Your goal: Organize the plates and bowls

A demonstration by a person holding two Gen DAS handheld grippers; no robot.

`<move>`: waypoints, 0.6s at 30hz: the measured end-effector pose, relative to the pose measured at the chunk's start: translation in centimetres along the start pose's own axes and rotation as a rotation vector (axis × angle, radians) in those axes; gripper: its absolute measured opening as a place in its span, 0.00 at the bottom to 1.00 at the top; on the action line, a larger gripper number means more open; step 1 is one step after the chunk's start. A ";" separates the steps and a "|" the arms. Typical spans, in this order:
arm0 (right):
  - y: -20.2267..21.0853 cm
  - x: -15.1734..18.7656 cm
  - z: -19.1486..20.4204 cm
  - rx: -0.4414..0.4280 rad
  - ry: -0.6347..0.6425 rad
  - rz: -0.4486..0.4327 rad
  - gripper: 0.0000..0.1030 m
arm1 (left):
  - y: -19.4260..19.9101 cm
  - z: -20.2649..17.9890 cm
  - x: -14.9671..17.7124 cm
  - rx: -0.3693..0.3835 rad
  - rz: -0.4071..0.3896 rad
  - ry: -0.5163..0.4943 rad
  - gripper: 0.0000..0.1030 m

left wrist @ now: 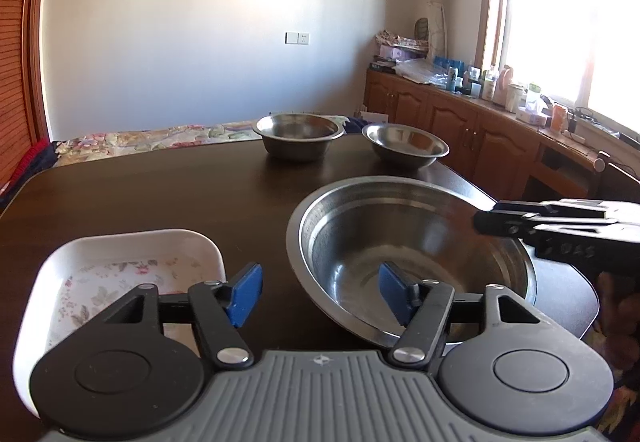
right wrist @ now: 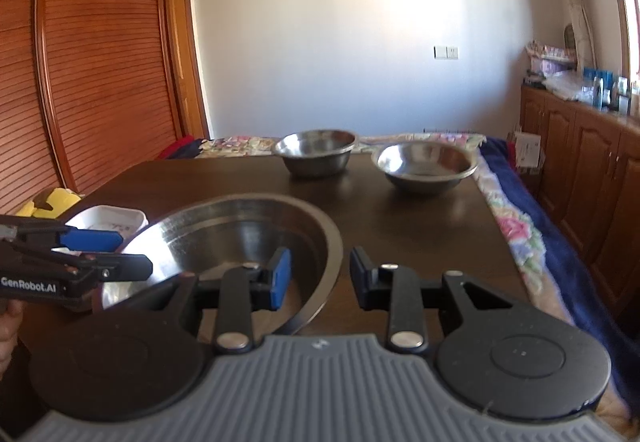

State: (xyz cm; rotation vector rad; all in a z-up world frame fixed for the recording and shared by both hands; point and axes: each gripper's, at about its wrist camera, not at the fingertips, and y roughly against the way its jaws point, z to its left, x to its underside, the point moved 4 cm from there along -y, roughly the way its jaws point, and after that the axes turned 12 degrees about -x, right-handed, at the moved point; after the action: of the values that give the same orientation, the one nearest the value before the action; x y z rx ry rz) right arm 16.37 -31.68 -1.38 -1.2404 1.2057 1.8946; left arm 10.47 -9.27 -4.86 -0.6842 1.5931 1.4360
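A large steel bowl (left wrist: 400, 242) (right wrist: 240, 234) sits on the dark table (left wrist: 160, 181) (right wrist: 408, 226) close to me. My left gripper (left wrist: 320, 294) (right wrist: 120, 254) is open, and the bowl's near-left rim runs between its blue pads. My right gripper (right wrist: 320, 278) (left wrist: 486, 217) is also open and straddles the bowl's right rim without pinching it. To the left of the bowl lies a white floral dish (left wrist: 120, 274) (right wrist: 108, 219). At the table's far edge stand two smaller steel bowls, one deep (left wrist: 298, 135) (right wrist: 316, 151) and one shallow (left wrist: 404, 143) (right wrist: 426, 165).
A bed with a floral cover (left wrist: 140, 139) (right wrist: 516, 226) lies beyond and to the right of the table. Wooden cabinets (left wrist: 460, 129) (right wrist: 580, 161) with clutter on top line the window wall. A slatted wooden wardrobe (right wrist: 100, 61) stands to the left.
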 end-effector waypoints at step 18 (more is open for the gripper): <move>4.3 -5.8 -1.6 0.066 0.171 0.017 0.41 | 1.2 1.4 -2.9 -0.022 -0.072 0.017 0.77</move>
State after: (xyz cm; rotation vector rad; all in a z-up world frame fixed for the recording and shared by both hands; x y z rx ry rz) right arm 15.83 -34.86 5.26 -1.3825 1.3591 1.7756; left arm 11.21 -8.08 -1.74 -0.7610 1.5519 1.4006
